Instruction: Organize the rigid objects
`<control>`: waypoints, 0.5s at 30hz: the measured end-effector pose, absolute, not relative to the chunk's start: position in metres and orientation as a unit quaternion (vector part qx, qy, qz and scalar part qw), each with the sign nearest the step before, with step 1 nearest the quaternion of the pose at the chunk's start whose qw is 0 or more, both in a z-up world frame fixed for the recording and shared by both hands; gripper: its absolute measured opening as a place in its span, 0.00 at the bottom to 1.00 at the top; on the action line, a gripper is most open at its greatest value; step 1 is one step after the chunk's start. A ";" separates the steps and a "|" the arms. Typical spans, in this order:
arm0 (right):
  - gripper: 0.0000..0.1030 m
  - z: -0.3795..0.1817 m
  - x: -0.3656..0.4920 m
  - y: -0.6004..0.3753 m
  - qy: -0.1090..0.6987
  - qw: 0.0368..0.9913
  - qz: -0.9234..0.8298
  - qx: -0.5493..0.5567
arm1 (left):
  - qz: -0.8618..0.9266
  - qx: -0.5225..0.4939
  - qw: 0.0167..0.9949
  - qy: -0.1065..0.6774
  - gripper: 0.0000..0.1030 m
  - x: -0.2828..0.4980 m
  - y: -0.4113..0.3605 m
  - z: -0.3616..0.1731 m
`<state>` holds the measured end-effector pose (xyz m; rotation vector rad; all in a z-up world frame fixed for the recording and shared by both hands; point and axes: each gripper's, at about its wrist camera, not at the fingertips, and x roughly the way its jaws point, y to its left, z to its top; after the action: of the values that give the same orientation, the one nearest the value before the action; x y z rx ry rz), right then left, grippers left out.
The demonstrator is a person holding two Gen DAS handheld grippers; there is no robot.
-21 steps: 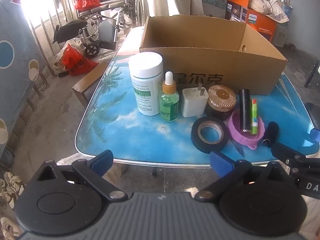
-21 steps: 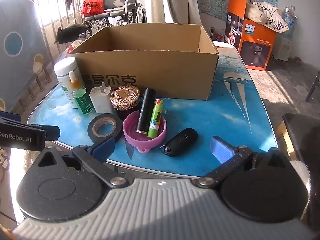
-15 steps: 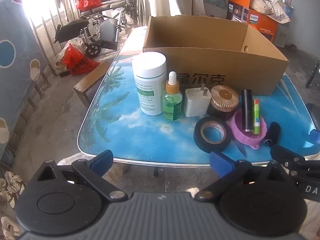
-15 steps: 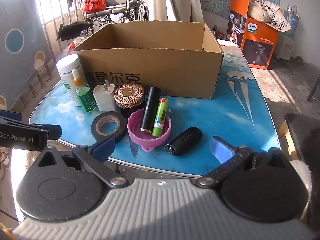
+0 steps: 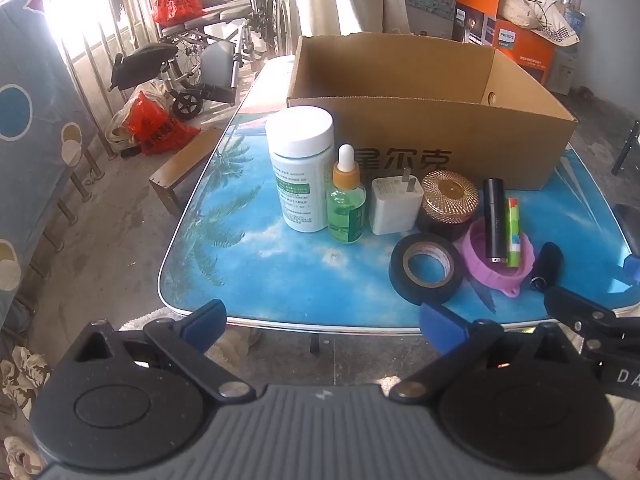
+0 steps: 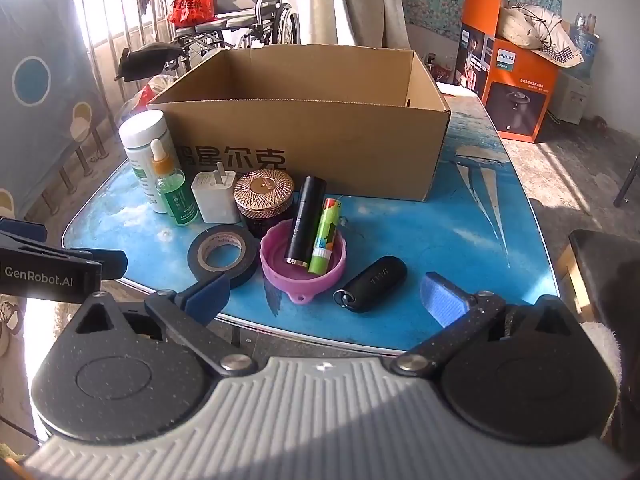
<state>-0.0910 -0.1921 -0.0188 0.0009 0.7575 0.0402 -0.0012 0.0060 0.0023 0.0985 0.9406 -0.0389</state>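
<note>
Left wrist view puts your left claw [image 5: 320, 322] at 6 o'clock, its blue pads spread wide with nothing between them, hovering off the near edge of the bench [image 5: 248, 272]. Sweeping left to right along the row in front of the cardboard box [image 5: 440, 140], you see a white jar [image 5: 300, 168] at 11 o'clock, a green dropper bottle [image 5: 346, 204] touching its right side, a white charger plug [image 5: 396, 206], then a gold-lidded jar [image 5: 450, 200]. Nearer you at 1 o'clock lies a roll of black tape [image 5: 426, 268], and just beside it a pink lid [image 5: 498, 264] holding a black tube [image 5: 494, 220] and a green stick [image 5: 513, 232] side by side. A black key fob [image 5: 548, 264] rests at 2 o'clock. The box stands open at 12 o'clock, behind everything.

Right wrist view shows your right claw [image 6: 324, 296] also spread apart and empty, low at 6 o'clock, with the key fob just beyond its pads.
</note>
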 end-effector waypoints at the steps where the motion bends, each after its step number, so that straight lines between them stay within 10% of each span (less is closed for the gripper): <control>1: 0.99 -0.019 -0.091 -0.192 0.370 0.929 0.020 0.001 | -0.019 0.048 0.890 0.453 1.00 -0.001 0.006 0.002; 15: 0.99 -0.018 -0.092 -0.193 0.369 0.929 0.020 0.004 | -0.019 0.054 0.891 0.451 1.00 -0.005 0.003 0.005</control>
<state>-0.0919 -0.1932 -0.0177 0.0079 0.7558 0.0403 -0.0054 0.0032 0.0049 0.1112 0.9358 -0.0396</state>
